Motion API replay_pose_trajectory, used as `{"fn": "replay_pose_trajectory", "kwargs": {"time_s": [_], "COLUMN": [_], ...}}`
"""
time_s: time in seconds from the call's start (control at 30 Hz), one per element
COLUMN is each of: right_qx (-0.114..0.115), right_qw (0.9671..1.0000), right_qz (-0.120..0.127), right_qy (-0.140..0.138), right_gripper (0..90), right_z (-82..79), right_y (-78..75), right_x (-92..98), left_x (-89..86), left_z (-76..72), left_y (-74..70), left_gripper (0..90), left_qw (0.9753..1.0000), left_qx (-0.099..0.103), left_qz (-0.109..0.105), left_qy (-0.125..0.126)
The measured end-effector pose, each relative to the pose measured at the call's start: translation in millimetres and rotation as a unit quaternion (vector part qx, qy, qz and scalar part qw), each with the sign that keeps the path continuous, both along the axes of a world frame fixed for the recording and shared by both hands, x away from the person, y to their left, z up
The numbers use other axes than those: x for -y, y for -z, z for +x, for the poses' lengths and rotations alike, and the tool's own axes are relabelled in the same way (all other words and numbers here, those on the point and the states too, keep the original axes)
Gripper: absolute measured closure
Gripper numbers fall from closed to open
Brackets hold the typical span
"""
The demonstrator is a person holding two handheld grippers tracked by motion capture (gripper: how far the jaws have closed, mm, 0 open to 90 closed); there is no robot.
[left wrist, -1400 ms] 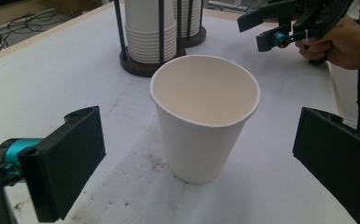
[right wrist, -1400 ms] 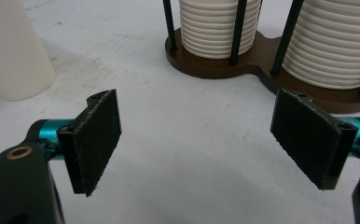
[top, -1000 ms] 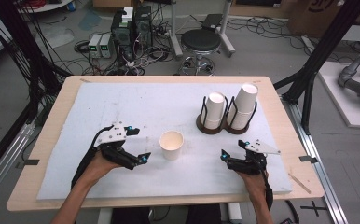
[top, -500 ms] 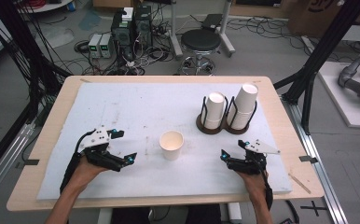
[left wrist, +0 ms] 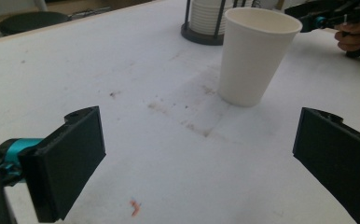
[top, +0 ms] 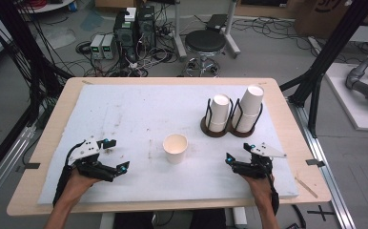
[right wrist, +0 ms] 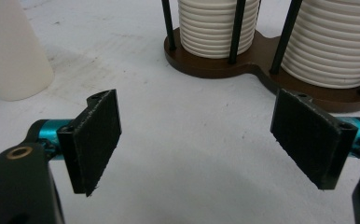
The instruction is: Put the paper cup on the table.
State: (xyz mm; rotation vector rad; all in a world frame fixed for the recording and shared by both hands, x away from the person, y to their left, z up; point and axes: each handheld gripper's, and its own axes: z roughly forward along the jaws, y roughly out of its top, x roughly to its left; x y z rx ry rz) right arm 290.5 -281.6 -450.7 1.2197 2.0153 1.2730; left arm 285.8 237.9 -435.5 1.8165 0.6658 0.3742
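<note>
White paper is what I have in front of me: a single paper cup (top: pixel 175 147) stands upright and mouth-up on the pale mat (top: pixel 125 119) that covers the tabletop (top: pixel 287 143), roughly at the middle of the near half. My left tool (top: pixel 117 155) sits at the near left, well apart from the cup, its jaws spread wide with nothing between them; in the left gripper view the cup (left wrist: pixel 255 56) stands beyond the gap, towards the right-hand jaw, touched by neither. My right tool (top: pixel 239 155) rests at the near right, also wide and empty, and about as far from the cup on its side. In the right gripper view I see the cup's wall (right wrist: pixel 10 51) at the far left edge, and straight ahead the brown holder (right wrist: pixel 243 65) with its black upright rods. That holder (top: pixel 230 131) stands on the far right part of the mat and carries two stacks of cups (top: pixel 219 110) side by side, the right-hand stack taller. On the mat between my left tool and the cup I can see faint brownish stains.
</note>
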Motion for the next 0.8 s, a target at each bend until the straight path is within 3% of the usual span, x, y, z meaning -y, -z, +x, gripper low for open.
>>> {"fn": "replay_pose_trajectory", "kwargs": {"time_s": [0.17,0.8], "right_qx": [-0.002,0.008], "right_qw": [1.0,1.0], "right_qz": [0.0,-0.002], "right_qy": [0.003,0.0], "right_gripper": [16.5,16.5], "right_z": [-0.6,-1.8], "right_y": [-0.1,0.0], "right_x": [-0.5,-0.2], "left_x": [-9.6,-17.0], "left_z": [-4.6,-7.0], "left_y": [8.8,11.1], "left_gripper": [2.1,2.0], "left_qw": [0.9999,0.9988], "left_qx": [-0.002,0.011], "left_qz": [-0.006,-0.019], "left_qy": [-0.015,-0.043]}}
